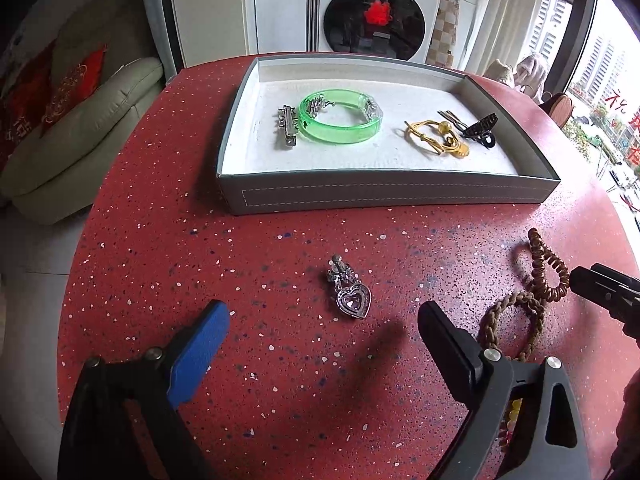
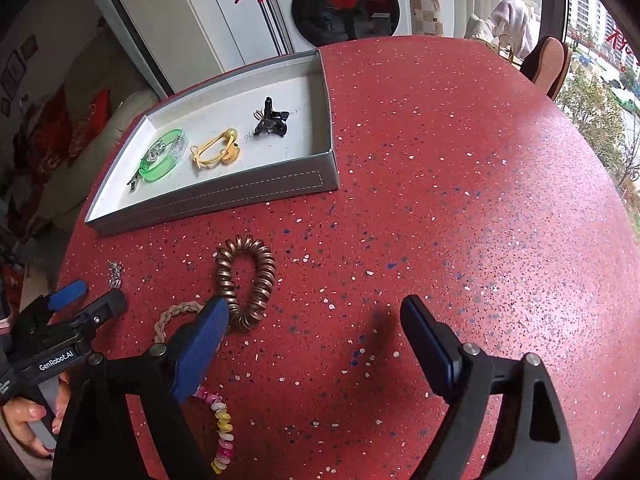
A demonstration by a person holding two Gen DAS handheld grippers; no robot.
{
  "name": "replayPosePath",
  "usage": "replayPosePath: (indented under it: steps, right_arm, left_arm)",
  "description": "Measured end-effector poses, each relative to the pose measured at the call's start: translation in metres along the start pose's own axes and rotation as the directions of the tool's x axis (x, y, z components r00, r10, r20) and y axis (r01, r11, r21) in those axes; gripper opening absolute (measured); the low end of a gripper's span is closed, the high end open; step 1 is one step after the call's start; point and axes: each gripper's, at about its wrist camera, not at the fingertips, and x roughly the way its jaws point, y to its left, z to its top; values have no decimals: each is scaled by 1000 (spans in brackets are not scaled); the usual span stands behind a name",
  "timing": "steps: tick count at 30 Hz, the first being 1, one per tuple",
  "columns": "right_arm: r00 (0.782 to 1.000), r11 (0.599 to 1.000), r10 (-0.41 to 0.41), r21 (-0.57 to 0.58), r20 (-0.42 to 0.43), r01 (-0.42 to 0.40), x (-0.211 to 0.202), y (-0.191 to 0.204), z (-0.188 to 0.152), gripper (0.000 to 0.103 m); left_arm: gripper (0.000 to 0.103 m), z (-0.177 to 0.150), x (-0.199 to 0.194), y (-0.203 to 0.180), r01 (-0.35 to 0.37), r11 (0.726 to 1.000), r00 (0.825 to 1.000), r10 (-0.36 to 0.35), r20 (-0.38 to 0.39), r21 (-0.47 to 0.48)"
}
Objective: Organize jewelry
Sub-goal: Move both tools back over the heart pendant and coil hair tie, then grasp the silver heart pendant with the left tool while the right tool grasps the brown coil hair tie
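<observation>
My left gripper (image 1: 324,336) stands apart, empty, just short of the heart pendant (image 1: 351,289), whose long axis runs toward the tray (image 1: 384,196), heart end nearest me. My right gripper (image 2: 316,324), apart too, has the coil hair tie (image 2: 246,282) beside its left finger, so the left one is nearer the pendant.

Braided cord loop (image 1: 516,320) partly hidden behind the left gripper's finger; pastel coil hair tie (image 2: 222,432) half covered by the right gripper's blue finger; silver clip (image 2: 115,274) too small to make out
</observation>
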Motion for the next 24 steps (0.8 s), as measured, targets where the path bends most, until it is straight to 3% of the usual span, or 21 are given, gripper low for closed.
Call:
replayPosePath:
  steps: [7, 11, 16, 21, 23, 24]
  right_arm:
    - [1000, 998, -21, -66, -5, 21, 11, 16, 2, 66]
    - [998, 991, -67, -116, 5, 67, 13, 24, 1, 50]
    - [992, 971, -128, -202, 13, 128, 16, 34, -1, 46]
    - [992, 963, -130, -239, 7, 127, 16, 39, -2, 38]
    - [993, 961, -116, -251, 1, 113, 15, 41, -2, 27]
    - [994, 960, -110, -258, -1, 105, 15, 42, -2, 22]
  left_arm:
    - [97, 2, 4, -8, -24, 999, 1000, 24, 12, 26]
    - [88, 3, 3, -12, -18, 999, 999, 17, 28, 40]
    - [77, 2, 1, -17, -9, 998, 999, 6, 38, 57]
    - [64, 2, -1, -22, 7, 997, 999, -10, 38, 82]
    - [46, 2, -2, -23, 12, 996, 999, -16, 40, 88]
    - [44, 2, -2, -24, 18, 996, 999, -21, 38, 90]
